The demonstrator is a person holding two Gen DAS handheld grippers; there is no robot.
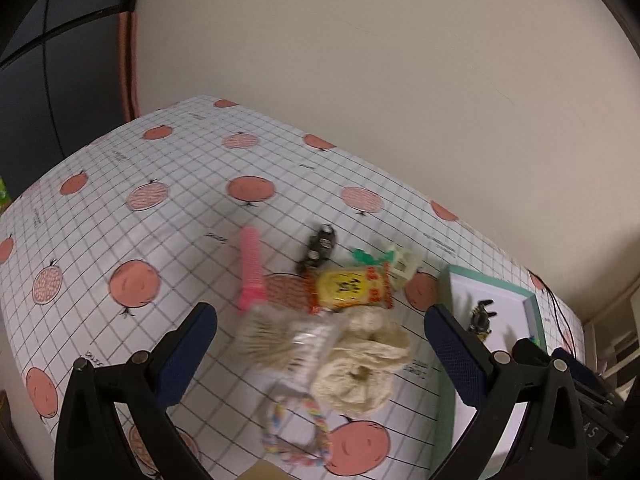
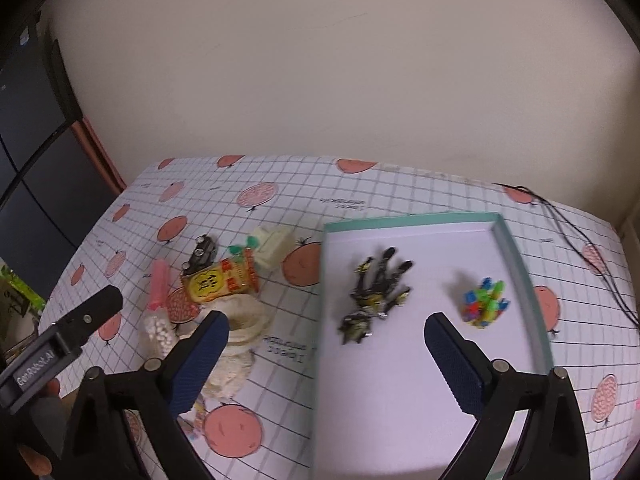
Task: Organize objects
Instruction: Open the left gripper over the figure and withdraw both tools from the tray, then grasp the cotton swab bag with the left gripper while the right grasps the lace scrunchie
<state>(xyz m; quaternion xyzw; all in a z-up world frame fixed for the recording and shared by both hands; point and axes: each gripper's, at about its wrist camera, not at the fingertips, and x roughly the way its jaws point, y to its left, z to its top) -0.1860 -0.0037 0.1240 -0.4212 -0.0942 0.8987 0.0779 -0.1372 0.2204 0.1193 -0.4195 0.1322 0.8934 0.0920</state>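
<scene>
The left gripper [image 1: 320, 344] hangs with its jaws spread wide and empty above a blurred heap on the peach-print tablecloth [image 1: 120, 200]: a pink hair roller [image 1: 251, 268] lying with its long axis running away from the camera, a clear bag of cotton swabs [image 1: 272, 340], a cream scrunchie [image 1: 360, 368], a yellow snack packet [image 1: 348, 288] lying crosswise, and a small black toy car [image 1: 320, 246] behind it. A pastel braided loop [image 1: 296, 436] is half hidden under the heap and too smeared to name. The right gripper [image 2: 326, 344] is likewise spread and empty over the teal-rimmed tray [image 2: 516, 248], where a black-and-yellow toy robot [image 2: 372, 292] lies pointing diagonally toward the far right, well apart from a cluster of coloured blocks [image 2: 484, 304].
</scene>
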